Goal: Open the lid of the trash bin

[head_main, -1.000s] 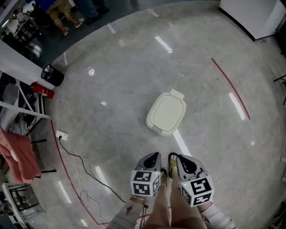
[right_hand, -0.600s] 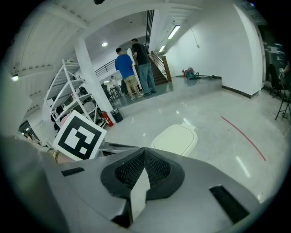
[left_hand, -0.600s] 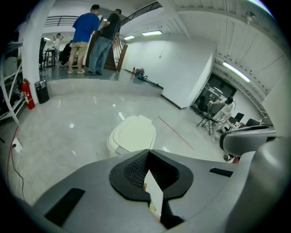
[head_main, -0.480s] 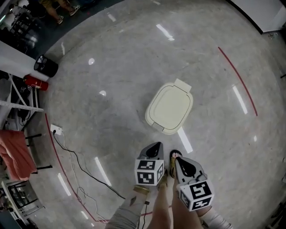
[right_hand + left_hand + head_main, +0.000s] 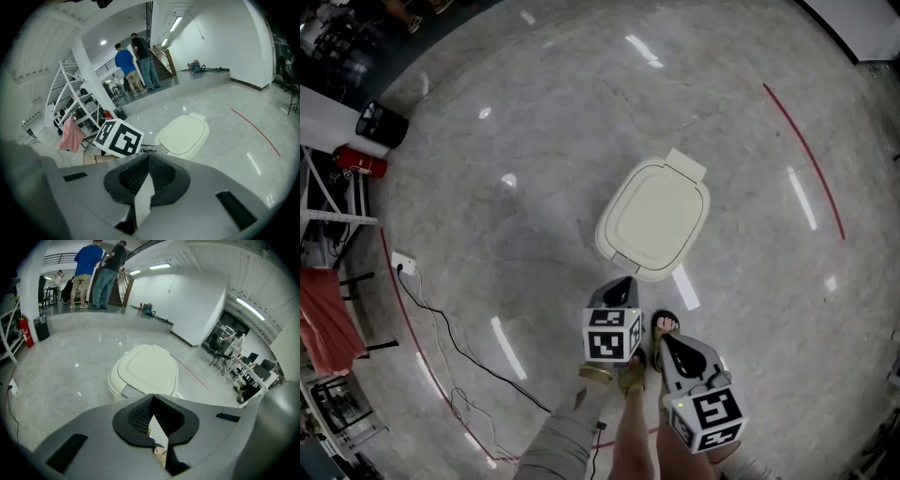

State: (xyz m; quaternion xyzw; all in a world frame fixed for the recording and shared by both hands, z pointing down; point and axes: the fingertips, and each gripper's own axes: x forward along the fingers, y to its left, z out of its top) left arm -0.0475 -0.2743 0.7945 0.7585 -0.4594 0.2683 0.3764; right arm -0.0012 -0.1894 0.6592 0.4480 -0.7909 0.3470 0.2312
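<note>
The job has not really started. The lid (image 5: 147, 369) of the trash bin (image 5: 654, 217) lies flat and shut, and nothing touches it. My left gripper (image 5: 622, 284) is just by the bin's near edge, its two fingers pressed together on nothing. My right gripper (image 5: 667, 342) is a bit further back from the bin, pinched together and empty too. I think all the lifting is left to do. The bin is smooth cream plastic, a box with round corners and a small tab (image 5: 685, 164) on its far side. It stands on a shiny grey floor (image 5: 534, 187).
</note>
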